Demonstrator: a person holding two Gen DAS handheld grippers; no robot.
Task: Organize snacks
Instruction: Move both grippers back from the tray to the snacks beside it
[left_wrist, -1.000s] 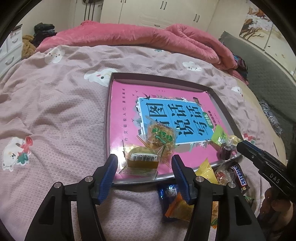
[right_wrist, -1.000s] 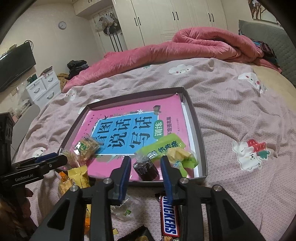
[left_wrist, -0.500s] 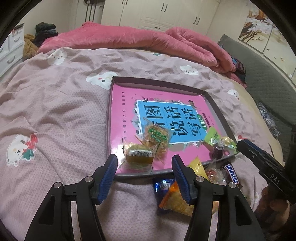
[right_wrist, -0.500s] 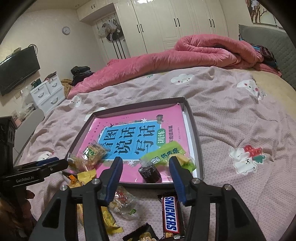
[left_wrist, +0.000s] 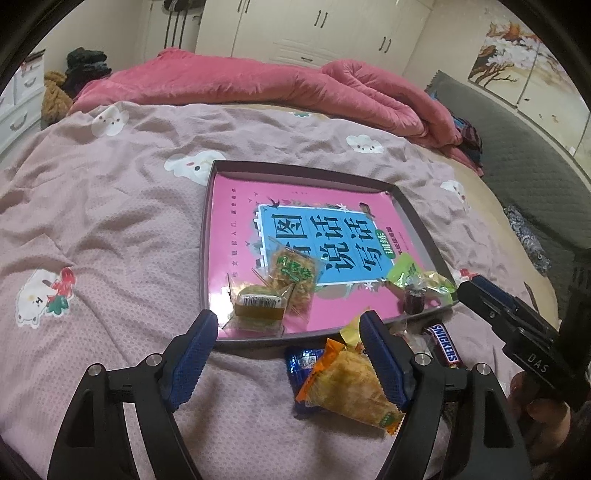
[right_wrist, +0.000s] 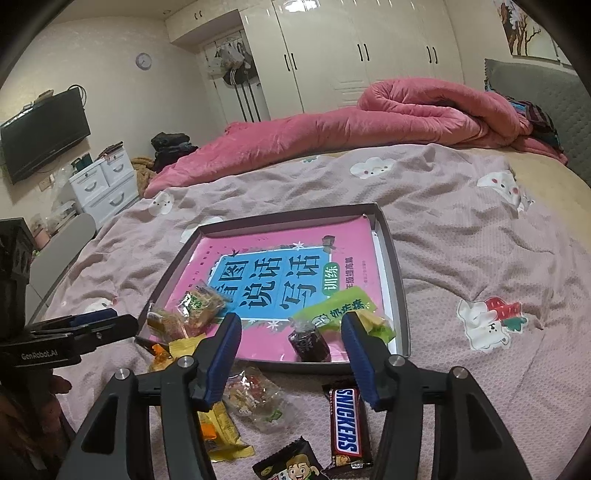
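Observation:
A shallow grey tray (left_wrist: 207, 236) (right_wrist: 400, 291) lined with a pink and blue book lies on the bed. In it are a yellow cake in clear wrap (left_wrist: 258, 306), a green-label cracker pack (left_wrist: 293, 273) (right_wrist: 201, 301), a green pouch (left_wrist: 410, 271) (right_wrist: 338, 308) and a dark wrapped candy (left_wrist: 413, 302) (right_wrist: 308, 341). My left gripper (left_wrist: 286, 356) is open and empty, just short of the tray's near edge. My right gripper (right_wrist: 291, 356) is open and empty, near the dark candy. An orange snack pack (left_wrist: 351, 384), a blue packet (left_wrist: 301, 363) and a Snickers bar (left_wrist: 445, 345) (right_wrist: 347, 421) lie on the bedspread.
A clear candy bag (right_wrist: 255, 397), yellow packs (right_wrist: 218, 432) and a black cartoon pack (right_wrist: 291, 463) lie in front of the tray. A rolled pink quilt (left_wrist: 258, 85) (right_wrist: 369, 122) lies at the far side. White drawers (right_wrist: 103, 184) stand to the left.
Both grippers have pulled back from the tray toward me and opened wider. The dark candy and the yellow cake stay in the tray.

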